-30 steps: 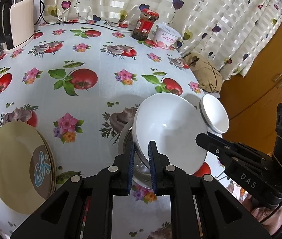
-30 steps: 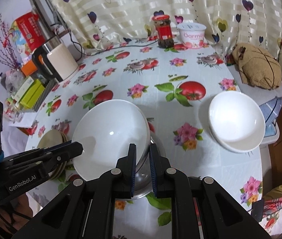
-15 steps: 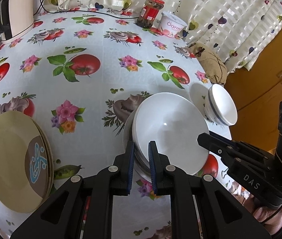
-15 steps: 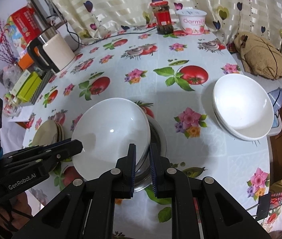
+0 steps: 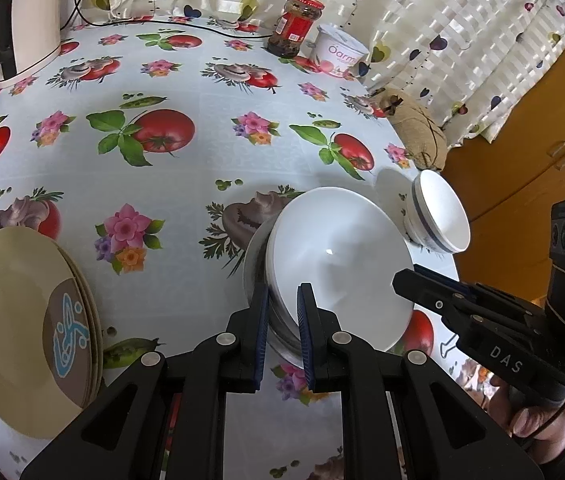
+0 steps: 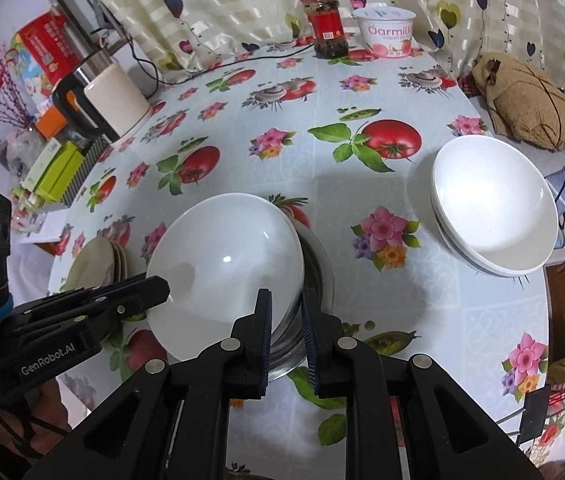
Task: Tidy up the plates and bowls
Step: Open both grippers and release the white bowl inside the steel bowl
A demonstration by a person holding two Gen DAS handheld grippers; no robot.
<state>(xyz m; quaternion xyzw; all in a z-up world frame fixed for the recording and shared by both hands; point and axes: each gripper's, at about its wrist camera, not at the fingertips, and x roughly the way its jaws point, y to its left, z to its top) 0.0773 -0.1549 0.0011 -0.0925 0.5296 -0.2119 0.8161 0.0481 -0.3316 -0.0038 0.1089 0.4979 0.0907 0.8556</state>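
Observation:
A white bowl rests in a steel bowl near the table's front edge; both show in the right wrist view, the white bowl and the steel bowl. My left gripper is shut on their near rims. My right gripper is shut on the rims at the opposite side. A stack of white bowls stands at the right edge of the table, also in the left wrist view. A stack of cream plates lies at the left, small in the right wrist view.
A sauce jar, a yogurt tub and a kettle with its cord stand at the back. A brown cloth bundle lies off the right edge. A wooden cabinet is at the right.
The white bowl has come down from a tilt and now sits lower in the steel bowl. Both grippers stayed shut on the rims.

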